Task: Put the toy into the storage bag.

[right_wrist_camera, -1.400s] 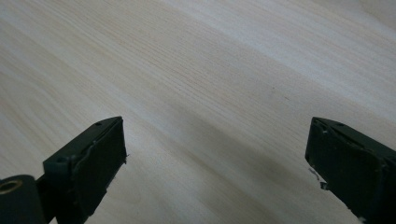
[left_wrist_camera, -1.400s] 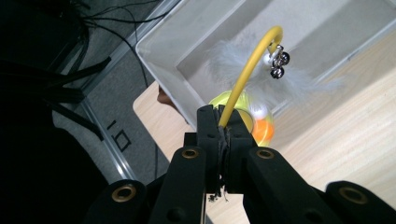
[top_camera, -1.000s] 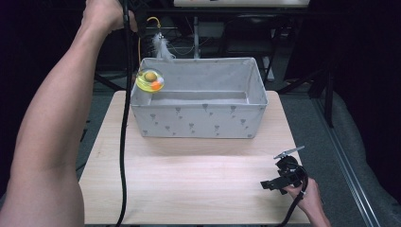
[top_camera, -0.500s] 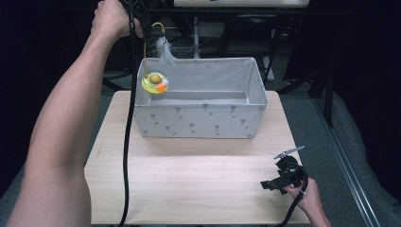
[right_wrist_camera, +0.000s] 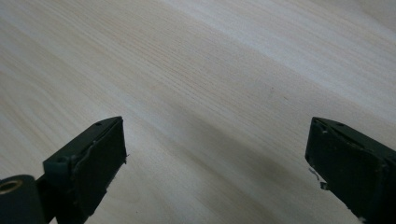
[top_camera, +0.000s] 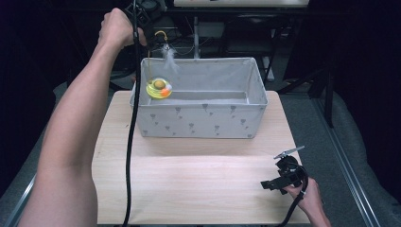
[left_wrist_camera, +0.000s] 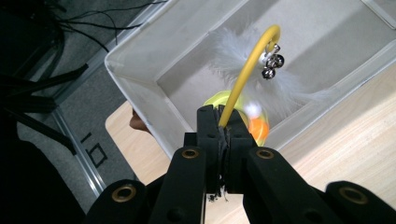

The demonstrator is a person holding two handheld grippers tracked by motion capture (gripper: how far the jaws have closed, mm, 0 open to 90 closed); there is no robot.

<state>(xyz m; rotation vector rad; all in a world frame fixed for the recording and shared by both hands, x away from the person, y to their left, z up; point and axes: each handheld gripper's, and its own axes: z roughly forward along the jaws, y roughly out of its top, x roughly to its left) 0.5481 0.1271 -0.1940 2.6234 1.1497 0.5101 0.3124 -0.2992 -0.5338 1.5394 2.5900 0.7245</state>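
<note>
High view: cat toy (top_camera: 159, 88) sinking into the fabric bin (top_camera: 203, 124).
Left gripper (left_wrist_camera: 223, 133), clamped on the toy's yellow wire (left_wrist_camera: 245, 74), has lowered it inside the bin's left end since a second ago; release looks close. Right gripper (right_wrist_camera: 215, 158) rests open over the table (top_camera: 189, 184), nearer than the bin.

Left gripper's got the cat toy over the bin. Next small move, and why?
Probably lower it a little further, then open. The left gripper is shut on the yellow wand of the cat toy, whose base hangs inside the fabric bin, seemingly not yet on its floor. The right gripper waits open over the table.
</note>
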